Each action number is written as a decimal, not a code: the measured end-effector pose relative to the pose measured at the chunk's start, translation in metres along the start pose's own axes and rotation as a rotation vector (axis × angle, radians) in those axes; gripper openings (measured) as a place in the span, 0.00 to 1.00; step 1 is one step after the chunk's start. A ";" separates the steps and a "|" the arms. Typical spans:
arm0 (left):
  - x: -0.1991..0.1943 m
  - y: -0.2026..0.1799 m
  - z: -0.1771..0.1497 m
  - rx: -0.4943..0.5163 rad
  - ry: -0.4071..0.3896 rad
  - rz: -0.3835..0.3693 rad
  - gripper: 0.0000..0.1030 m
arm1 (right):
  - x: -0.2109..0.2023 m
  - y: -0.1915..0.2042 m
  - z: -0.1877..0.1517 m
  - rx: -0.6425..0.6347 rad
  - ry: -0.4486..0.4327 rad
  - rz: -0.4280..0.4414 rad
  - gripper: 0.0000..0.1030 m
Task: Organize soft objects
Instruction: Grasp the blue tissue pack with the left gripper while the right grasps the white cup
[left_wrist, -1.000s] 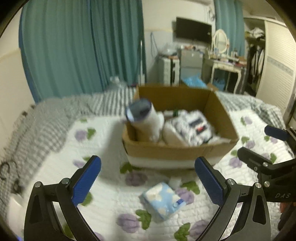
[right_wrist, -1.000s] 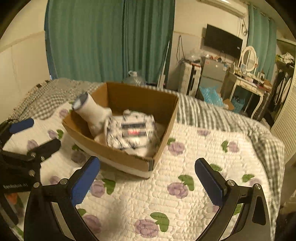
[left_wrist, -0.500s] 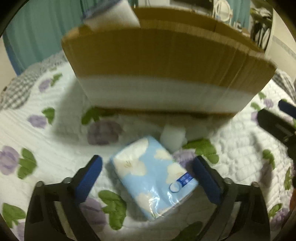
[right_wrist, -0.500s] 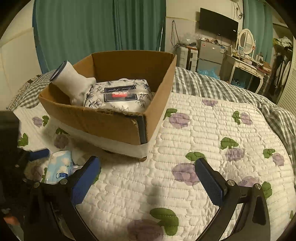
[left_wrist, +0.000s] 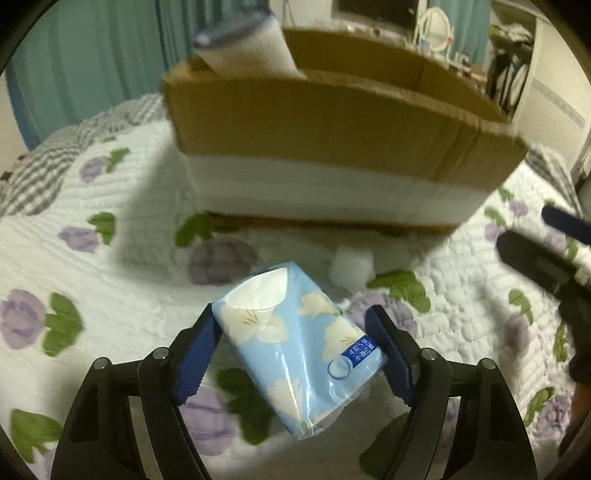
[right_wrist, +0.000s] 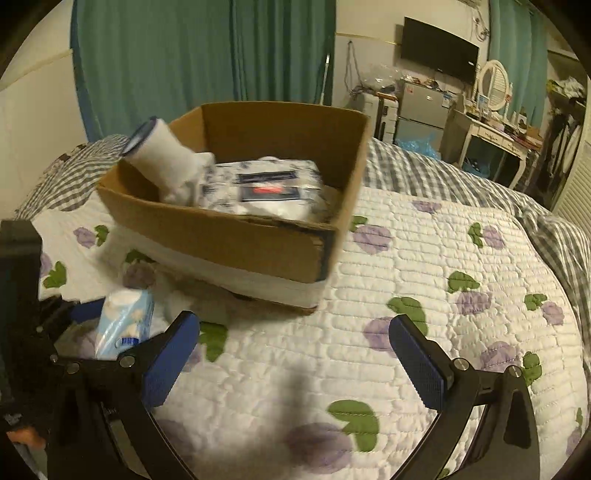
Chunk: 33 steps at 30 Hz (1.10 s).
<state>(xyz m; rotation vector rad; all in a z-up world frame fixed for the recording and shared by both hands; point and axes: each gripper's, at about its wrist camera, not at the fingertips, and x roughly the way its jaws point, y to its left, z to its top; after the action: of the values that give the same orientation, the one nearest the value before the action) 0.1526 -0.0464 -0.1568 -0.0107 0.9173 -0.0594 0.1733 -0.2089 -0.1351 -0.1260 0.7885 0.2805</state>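
— Two claws in view. What has the left claw (left_wrist: 295, 347) got?

— Its blue pads are pressed on either side of a pale blue tissue pack (left_wrist: 301, 343) printed with white flowers. The pack sits tilted between them, just above the quilt (left_wrist: 110, 280), though the blur leaves me unsure whether its lower corner touches the fabric.

— And the right claw (right_wrist: 293, 356)?

— Spread wide, nothing between its pads, hanging over bare quilt with purple flowers and green leaves.

— What stands ahead of the pack?

— A cardboard box (left_wrist: 332, 125) with a white band round its base, close in front of the left claw. Its near wall rises between the pack and the inside of the box. A small white lump (left_wrist: 351, 267) lies on the quilt between pack and box.

— What is in the box?

— A white roll (right_wrist: 162, 155) with a dark end leans over the left rim, and beside it lies a flat floral-printed package (right_wrist: 266, 188) with a red label.

— Beyond that?

— Teal curtains (right_wrist: 207, 55), a wall television (right_wrist: 437, 48), and a dressing table (right_wrist: 495, 129) with a round mirror.
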 end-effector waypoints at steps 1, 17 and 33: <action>-0.001 0.007 0.005 -0.007 -0.013 -0.001 0.76 | -0.002 0.006 0.001 -0.014 0.000 -0.001 1.00; -0.013 0.064 0.018 -0.124 -0.082 0.088 0.76 | 0.057 0.057 -0.002 -0.061 0.120 0.020 0.96; 0.003 0.068 0.020 -0.133 -0.038 0.104 0.76 | 0.092 0.072 0.001 -0.050 0.126 0.082 0.47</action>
<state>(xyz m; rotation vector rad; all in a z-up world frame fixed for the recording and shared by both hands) 0.1739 0.0209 -0.1494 -0.0871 0.8816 0.0979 0.2143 -0.1210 -0.2010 -0.1603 0.9127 0.3725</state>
